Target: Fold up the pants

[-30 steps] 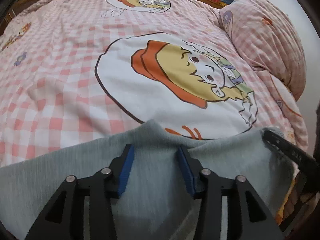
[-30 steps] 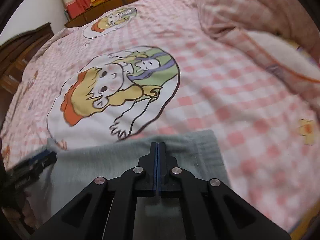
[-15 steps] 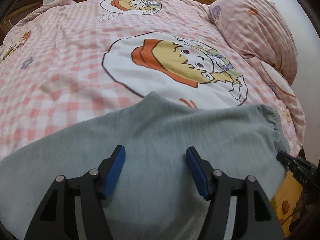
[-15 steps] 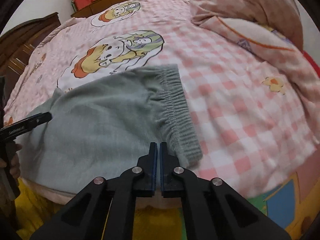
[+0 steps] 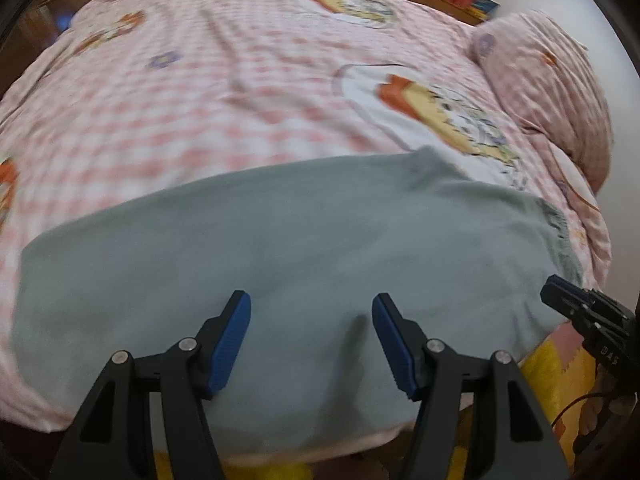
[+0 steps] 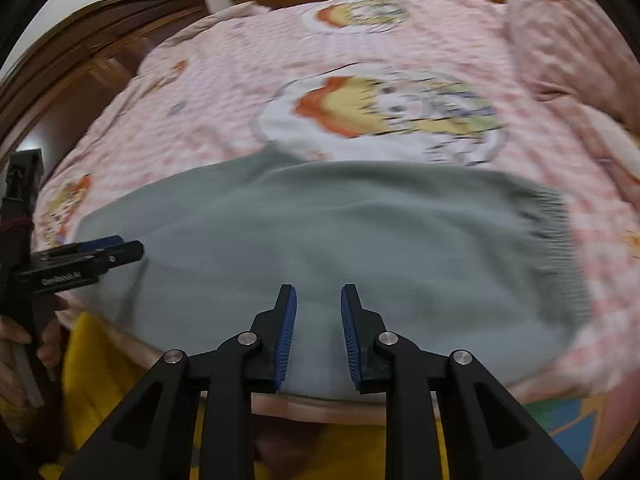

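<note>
Pants (image 5: pixel 280 248) flat beyond parted jaws

A home bedroom is shown. Most of both views is taken up by a wide bed covered with a pink-and-white checked quilt (image 5: pixel 208 92) printed with round cartoon-girl pictures. A bundled matching duvet (image 5: pixel 556 96) is heaped at one side, and a dark carved wooden headboard (image 6: pixel 92 52) is seen beyond.

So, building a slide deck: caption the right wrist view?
Right gripper, jaws open, above gray pants spread on a pink checked bedspread; left gripper at the far side.
</note>
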